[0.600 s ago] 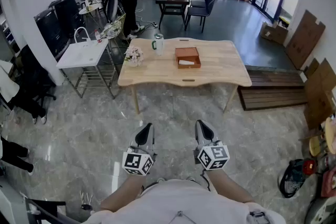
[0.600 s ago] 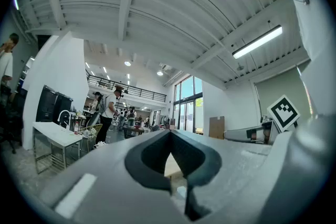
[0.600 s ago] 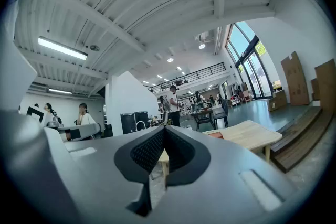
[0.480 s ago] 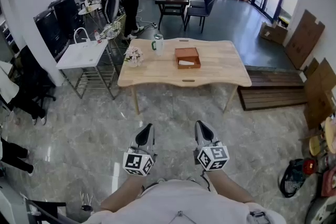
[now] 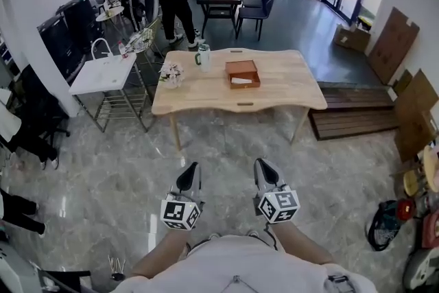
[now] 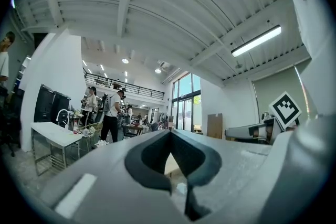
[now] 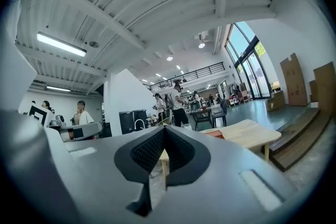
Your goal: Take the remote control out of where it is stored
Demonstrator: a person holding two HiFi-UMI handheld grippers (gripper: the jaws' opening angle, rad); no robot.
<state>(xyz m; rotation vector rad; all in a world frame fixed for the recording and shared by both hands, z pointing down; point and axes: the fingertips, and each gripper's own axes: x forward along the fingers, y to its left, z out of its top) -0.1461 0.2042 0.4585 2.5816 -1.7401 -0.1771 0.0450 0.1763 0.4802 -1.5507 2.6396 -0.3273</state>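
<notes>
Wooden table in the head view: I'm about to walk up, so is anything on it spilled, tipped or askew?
Nothing stands out. On the light wooden table, the shallow brown wooden box lies flat, the clear cup with a green handle stands upright, and so does the small pale flower bunch. No spill shows.

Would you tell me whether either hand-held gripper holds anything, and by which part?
Nothing is held: the left hand-held gripper and the right hand-held gripper are both shut and empty.
</notes>
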